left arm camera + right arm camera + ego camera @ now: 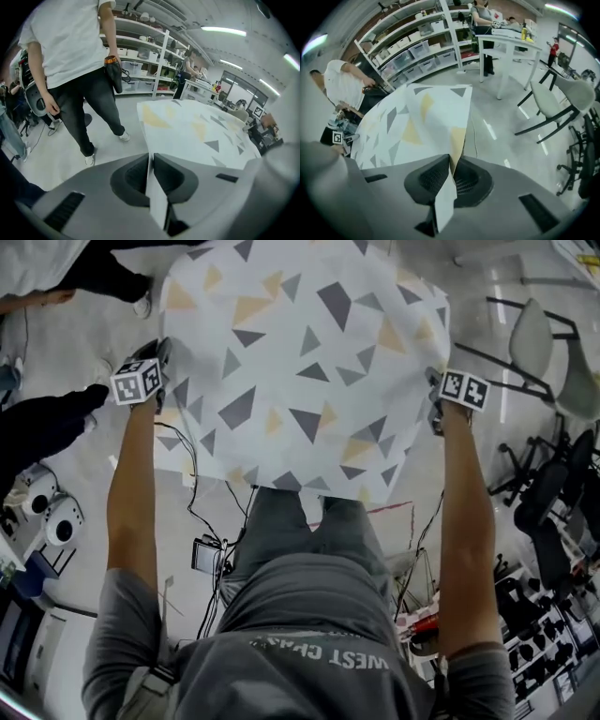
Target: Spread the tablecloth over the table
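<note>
A white tablecloth printed with grey and yellow triangles lies stretched flat in front of me, hiding whatever is beneath it. My left gripper holds its left edge and my right gripper holds its right edge. In the left gripper view the jaws are pinched on a thin fold of the cloth, which runs off to the right. In the right gripper view the jaws clamp another fold, and the cloth spreads away to the left.
A person in a white shirt stands close by on the left, with shelving behind. Grey chairs stand to the right, beside a white table. Cables trail on the floor near my legs.
</note>
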{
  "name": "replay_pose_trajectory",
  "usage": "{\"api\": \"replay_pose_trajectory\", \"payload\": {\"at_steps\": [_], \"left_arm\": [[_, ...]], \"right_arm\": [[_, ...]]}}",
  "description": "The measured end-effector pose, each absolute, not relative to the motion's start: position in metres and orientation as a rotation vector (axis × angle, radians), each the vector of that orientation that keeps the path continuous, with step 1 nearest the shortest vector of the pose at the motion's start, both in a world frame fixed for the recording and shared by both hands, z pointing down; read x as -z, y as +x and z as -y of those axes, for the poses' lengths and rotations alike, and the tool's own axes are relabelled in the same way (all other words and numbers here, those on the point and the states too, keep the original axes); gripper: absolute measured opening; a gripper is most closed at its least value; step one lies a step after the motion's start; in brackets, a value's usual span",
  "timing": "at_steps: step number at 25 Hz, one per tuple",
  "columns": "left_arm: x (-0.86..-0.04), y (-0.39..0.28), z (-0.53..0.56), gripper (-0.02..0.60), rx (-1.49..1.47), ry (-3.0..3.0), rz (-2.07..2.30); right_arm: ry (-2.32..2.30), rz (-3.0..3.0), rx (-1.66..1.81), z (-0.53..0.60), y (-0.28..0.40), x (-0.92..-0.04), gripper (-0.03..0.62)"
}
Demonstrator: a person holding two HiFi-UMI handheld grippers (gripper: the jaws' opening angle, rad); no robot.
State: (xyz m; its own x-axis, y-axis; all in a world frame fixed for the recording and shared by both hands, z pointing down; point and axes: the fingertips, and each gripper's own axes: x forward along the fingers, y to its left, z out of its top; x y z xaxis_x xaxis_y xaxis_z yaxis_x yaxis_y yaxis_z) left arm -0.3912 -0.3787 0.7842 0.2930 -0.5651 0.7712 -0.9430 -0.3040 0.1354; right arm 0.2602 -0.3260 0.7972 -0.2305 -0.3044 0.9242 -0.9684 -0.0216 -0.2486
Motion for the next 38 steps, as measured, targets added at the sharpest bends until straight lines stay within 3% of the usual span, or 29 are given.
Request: {"api": "replay_pose_trajectory", "payload": {"at_steps": [16,18,21,24,29,38], "left_arm": [[-0.798,-0.39,0.379,0.026,-0.739,1.929,1.298],[-0.796,-0.39,0.377,0.082,-0.717,1.927,1.28],[-0.787,-0.391,0.365,0.194,-0.706,1.928,1.265],[-0.774,-0.394,0.348,0.226,-0.715,1.931,1.286],[-0.73,-0.408,0.322,0.225,-0.65,1.918,1.429],[-0.571,-0.379,0.27,0.222,-0.492,2.12,1.622]], "right_arm": [[1.325,1.621,-1.233,0.329,0.266,-0.809,0.042],[1.358,1.603,-1.239,0.328,0.269,-0.808,0.065],[1.407,1.59,-1.205,0.327,0.272,-0.8,0.157],[1.432,1.578,-1.142,0.324,0.275,-0.786,0.198],[1.477,1.574,-1.026,0.32,0.281,-0.747,0.222],[1.542,1.876,-0.813,0.301,0.25,-0.609,0.179]]}}
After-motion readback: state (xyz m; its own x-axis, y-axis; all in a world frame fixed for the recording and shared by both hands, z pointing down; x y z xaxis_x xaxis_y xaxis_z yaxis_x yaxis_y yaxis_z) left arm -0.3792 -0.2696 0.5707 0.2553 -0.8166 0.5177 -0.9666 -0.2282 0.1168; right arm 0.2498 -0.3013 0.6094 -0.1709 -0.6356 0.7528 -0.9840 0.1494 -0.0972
